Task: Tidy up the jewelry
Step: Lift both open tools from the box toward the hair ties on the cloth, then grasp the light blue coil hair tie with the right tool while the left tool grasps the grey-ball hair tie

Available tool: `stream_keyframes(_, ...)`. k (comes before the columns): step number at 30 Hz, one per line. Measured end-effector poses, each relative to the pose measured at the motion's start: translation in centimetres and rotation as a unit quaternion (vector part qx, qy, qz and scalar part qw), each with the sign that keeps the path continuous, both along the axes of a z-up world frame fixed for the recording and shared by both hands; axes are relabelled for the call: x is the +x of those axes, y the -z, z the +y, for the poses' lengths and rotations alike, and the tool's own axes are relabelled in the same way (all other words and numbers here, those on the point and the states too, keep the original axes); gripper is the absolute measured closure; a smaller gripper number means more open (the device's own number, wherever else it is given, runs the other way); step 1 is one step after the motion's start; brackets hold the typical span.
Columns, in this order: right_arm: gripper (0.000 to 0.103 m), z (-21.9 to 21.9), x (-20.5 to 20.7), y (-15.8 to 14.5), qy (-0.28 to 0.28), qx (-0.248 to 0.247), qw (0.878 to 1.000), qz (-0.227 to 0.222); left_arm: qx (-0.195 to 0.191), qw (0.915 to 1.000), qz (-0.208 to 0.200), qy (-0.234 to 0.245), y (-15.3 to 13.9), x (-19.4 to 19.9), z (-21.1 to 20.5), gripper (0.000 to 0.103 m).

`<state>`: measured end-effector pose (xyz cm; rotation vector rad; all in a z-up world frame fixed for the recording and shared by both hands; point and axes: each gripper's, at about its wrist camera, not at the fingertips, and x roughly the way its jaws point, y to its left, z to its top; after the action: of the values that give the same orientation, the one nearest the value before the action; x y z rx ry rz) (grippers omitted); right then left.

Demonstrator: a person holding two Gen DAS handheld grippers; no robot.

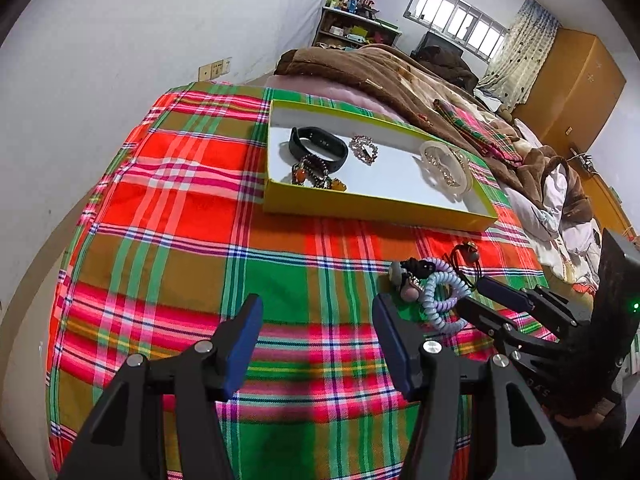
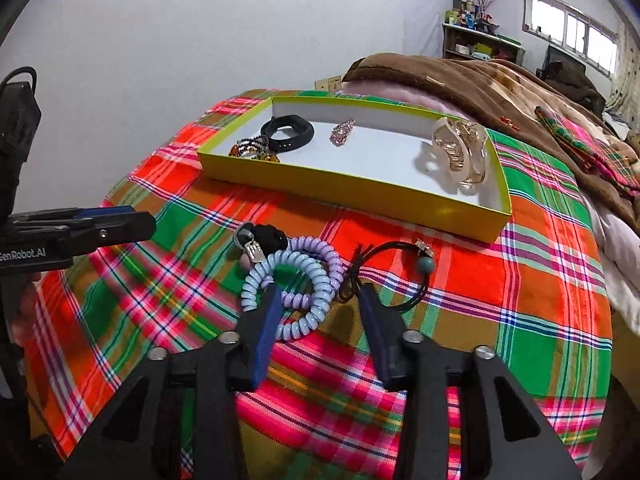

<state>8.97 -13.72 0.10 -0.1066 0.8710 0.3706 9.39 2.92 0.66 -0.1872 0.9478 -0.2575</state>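
A yellow-rimmed tray (image 1: 372, 204) (image 2: 352, 184) lies on the plaid cloth. In it are a black wristband (image 1: 318, 150) (image 2: 288, 130), a beaded bracelet (image 1: 314, 174) (image 2: 252, 150), a pink sparkly piece (image 1: 363, 149) (image 2: 342, 132) and a clear hair claw (image 1: 446, 166) (image 2: 460, 152). In front of the tray lie blue and purple coil bracelets (image 1: 440, 296) (image 2: 296, 280) with a keyring, and a black cord with beads (image 1: 466, 256) (image 2: 394, 272). My left gripper (image 1: 316, 312) is open and empty, left of the coils. My right gripper (image 2: 322, 296) (image 1: 476, 296) is open, its fingers straddling the coils' right side.
The plaid cloth (image 1: 168, 220) (image 2: 540, 272) covers the near end of a bed. A brown blanket (image 1: 380, 68) (image 2: 480, 80) lies behind the tray, with clothes to the right. A white wall is on the left, with a shelf (image 1: 352, 28) and window beyond.
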Motion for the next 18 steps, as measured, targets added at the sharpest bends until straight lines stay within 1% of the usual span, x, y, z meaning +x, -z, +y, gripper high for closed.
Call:
stream_keyframes(3, 0.065, 0.4, -0.1, 0.2, 0.002, -0.02, 1.0, -0.009, -0.002, 1.0, 0.002, -0.001, 0.2, -0.3, 0.2, 0.044)
stream_keyframes(13, 0.065, 0.9, -0.1, 0.3, -0.005, -0.037, 0.999, -0.006, -0.006, 1.0, 0.004, -0.001, 0.3, -0.5, 0.8, 0.044)
stream_keyframes(16, 0.07, 1.1, -0.1, 0.4, -0.01, -0.037, 0.999, -0.003, -0.006, 1.0, 0.005, 0.0, 0.3, -0.5, 1.0, 0.044)
stream_keyframes(18, 0.07, 1.2, -0.1, 0.5, -0.009, -0.038, 0.999, 0.001, -0.006, 1.0, 0.005, 0.001, 0.3, -0.6, 1.1, 0.044)
